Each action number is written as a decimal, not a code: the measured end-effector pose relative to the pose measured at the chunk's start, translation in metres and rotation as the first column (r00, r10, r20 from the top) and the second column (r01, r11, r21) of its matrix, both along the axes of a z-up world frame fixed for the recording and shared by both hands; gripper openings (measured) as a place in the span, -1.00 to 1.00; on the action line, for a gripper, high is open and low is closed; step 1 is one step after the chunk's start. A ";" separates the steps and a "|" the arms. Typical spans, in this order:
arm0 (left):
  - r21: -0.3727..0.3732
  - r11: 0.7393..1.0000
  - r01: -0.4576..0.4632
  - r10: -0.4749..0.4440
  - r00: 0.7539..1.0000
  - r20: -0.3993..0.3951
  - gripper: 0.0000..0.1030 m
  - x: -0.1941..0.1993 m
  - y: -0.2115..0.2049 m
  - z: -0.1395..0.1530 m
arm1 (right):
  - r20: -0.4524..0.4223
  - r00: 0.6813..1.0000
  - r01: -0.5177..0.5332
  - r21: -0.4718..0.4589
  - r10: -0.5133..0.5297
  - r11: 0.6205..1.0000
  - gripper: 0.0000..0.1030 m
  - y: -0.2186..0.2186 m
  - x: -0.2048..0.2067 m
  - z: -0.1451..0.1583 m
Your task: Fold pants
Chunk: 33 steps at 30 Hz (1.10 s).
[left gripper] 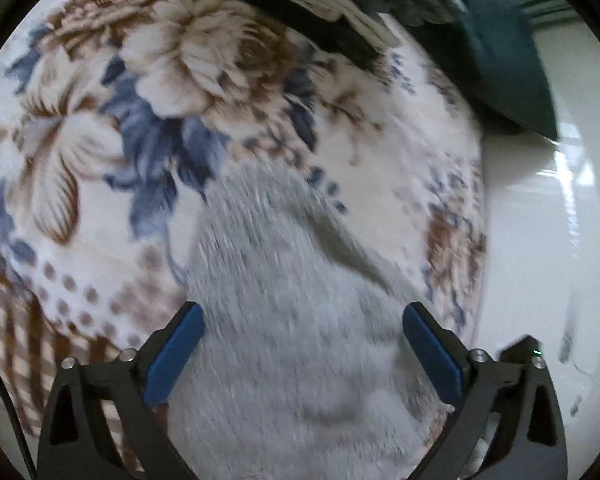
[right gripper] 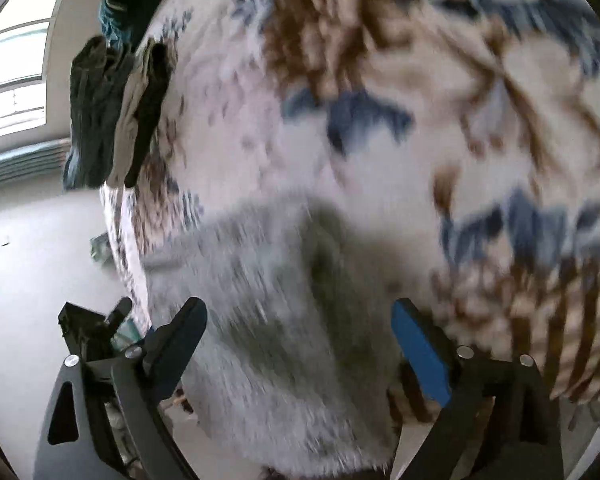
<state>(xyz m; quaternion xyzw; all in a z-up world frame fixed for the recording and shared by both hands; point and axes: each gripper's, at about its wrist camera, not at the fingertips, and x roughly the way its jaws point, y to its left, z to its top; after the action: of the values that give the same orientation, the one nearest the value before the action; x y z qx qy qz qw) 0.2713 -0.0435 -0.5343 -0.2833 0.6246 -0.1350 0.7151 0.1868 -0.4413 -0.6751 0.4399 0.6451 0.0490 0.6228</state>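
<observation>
Grey fuzzy pants (left gripper: 300,340) lie on the floral blanket (left gripper: 120,120), folded clothes (right gripper: 112,112) stacked at its edge. Above the pants, the left hand-held gripper (left gripper: 304,356) and right hand-held gripper (right gripper: 300,352) both stand spread, pinching nothing.

The right gripper (right gripper: 300,312) gapes wide over fuzzy grey pants (right gripper: 268,320) on a floral blanket (right gripper: 380,80). Dark folded clothes (right gripper: 112,112) lie at ten o'clock.

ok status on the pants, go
Left hand-held gripper open, right hand-held gripper open. Grey fuzzy pants on floral blanket, unheld. Nothing in the way.
</observation>
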 end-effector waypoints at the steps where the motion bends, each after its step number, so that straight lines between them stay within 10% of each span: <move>1: -0.007 1.000 0.012 -0.012 1.000 -0.004 0.99 -0.006 -0.001 -0.003 | -0.016 1.000 -0.009 0.004 0.009 1.000 0.86 0.001 -0.009 -0.004; 11: -0.078 0.997 0.017 -0.025 0.994 -0.108 0.99 -0.027 0.010 -0.056 | 0.026 0.999 0.034 0.279 -0.043 0.960 0.95 0.019 -0.028 -0.074; 18: -0.135 0.991 0.011 -0.030 0.990 -0.135 0.97 -0.026 0.011 -0.076 | 0.021 1.000 -0.018 0.304 0.012 0.952 1.00 0.028 -0.013 -0.093; 20: -0.150 0.989 0.006 -0.024 0.993 -0.118 0.43 -0.025 0.012 -0.074 | 0.036 0.999 -0.029 0.280 0.019 0.960 0.97 0.033 -0.008 -0.090; 23: -0.178 0.984 0.030 -0.044 0.996 -0.076 -0.08 -0.023 0.011 -0.062 | 0.064 0.998 -0.021 0.266 0.004 0.964 0.18 0.042 -0.002 -0.078; 33: -0.253 0.965 0.063 -0.069 0.998 -0.015 -0.20 -0.019 0.036 -0.009 | 0.126 0.988 0.064 0.206 -0.091 0.976 -0.04 0.072 0.008 -0.005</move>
<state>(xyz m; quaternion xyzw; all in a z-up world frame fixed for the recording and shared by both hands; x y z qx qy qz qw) 0.2520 -0.0076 -0.5429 -0.3527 0.6197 -0.2336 0.6611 0.1952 -0.3688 -0.6798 0.5213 0.5757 0.1194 0.6186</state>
